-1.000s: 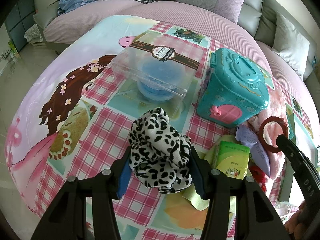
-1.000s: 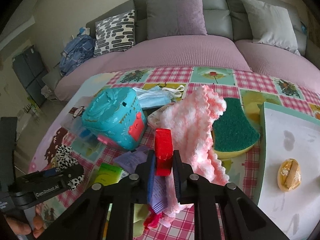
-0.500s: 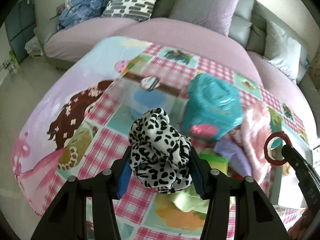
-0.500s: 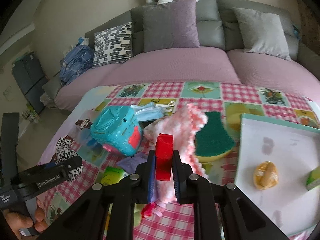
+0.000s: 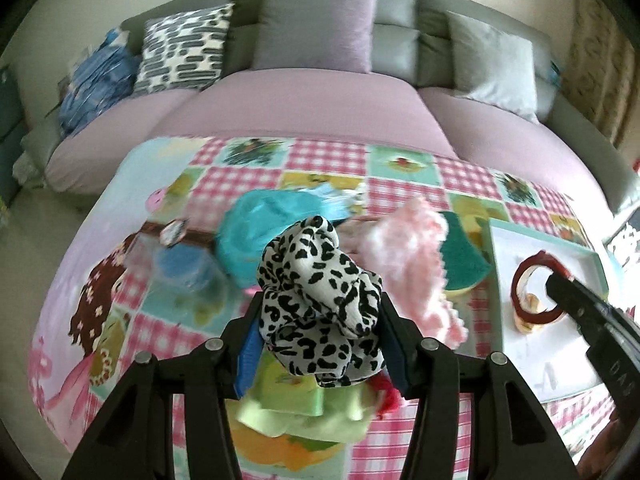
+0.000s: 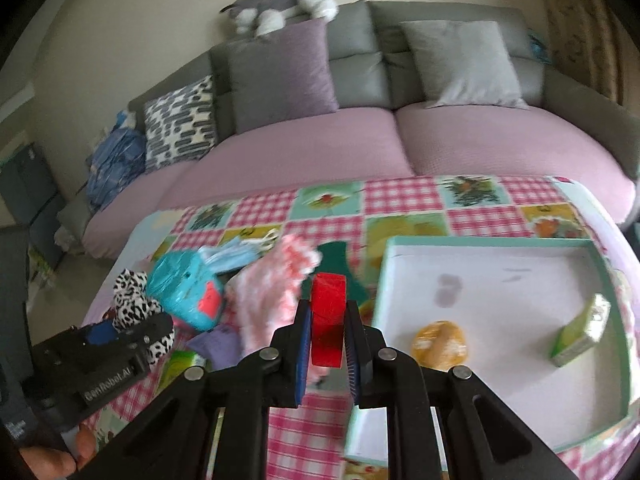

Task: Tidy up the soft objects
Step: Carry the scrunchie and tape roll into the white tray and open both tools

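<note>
Leopard-print fabric scrunchie — light, squashy — bunches clamped in the left gripper; right gripper pinches a red ring edge-on, likely slippery.

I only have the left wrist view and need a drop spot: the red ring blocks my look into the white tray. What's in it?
Observer: In the right wrist view, the white tray holds a small green carton near its right wall.
Operator: Anything else inside?
Observer: A round yellow-orange item, lying apart from the carton.
Operator: Is the right gripper actually clamping the ring?
Observer: Yes, the right gripper is shut on the red ring, which is seen edge-on between its blue pads.
</note>
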`<state>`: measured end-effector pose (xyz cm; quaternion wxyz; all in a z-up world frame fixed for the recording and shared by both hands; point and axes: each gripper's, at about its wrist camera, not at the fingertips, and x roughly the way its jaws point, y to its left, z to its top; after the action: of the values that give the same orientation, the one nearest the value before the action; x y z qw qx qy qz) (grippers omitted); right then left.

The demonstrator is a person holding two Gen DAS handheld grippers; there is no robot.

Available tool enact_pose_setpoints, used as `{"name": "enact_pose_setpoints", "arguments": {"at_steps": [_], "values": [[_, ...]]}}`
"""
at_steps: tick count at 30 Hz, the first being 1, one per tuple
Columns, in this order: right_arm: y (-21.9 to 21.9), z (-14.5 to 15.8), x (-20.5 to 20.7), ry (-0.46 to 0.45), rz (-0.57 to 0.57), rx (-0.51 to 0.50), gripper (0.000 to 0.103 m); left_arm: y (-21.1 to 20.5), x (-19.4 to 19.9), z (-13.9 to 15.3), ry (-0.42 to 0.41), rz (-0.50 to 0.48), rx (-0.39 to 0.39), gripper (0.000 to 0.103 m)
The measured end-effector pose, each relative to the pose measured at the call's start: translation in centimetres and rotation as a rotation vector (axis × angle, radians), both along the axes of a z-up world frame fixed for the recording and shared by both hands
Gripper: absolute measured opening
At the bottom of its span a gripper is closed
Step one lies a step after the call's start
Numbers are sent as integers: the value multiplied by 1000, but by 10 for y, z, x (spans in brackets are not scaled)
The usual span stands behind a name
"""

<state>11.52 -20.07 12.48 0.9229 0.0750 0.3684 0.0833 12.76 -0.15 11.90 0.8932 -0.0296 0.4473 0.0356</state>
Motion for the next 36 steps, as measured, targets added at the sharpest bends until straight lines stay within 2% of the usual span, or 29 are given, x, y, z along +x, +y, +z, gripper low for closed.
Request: {"name": "enact_pose_setpoints", "arguments": {"at_steps": [5, 9, 14, 18, 22, 26, 31, 36], "values": [[-38, 4, -1, -3, -104, -21, 17, -37, 9, 11, -17, -82, 16, 54], [-73, -2, 1, 28, -200, -28, 17, -71, 17, 22, -42, -145, 31, 54], [-106, -9, 3, 57, -272, -13, 17, -114, 33, 24, -44, -222, 48, 54], [-124, -13, 3, 69, -301, 8, 17, -142, 43, 21, -49, -268, 30, 54], [-136, -21, 6, 88, -324, 21, 17, -168, 54, 13, -54, -307, -2, 53], [-142, -27, 10, 103, -332, 30, 17, -186, 64, -9, -28, -342, -30, 53], [-142, -36, 15, 127, -331, 24, 17, -199, 73, -33, 19, -366, -49, 50], [-145, -39, 14, 136, -346, 10, 17, -202, 76, -44, 40, -368, -63, 50]]}}
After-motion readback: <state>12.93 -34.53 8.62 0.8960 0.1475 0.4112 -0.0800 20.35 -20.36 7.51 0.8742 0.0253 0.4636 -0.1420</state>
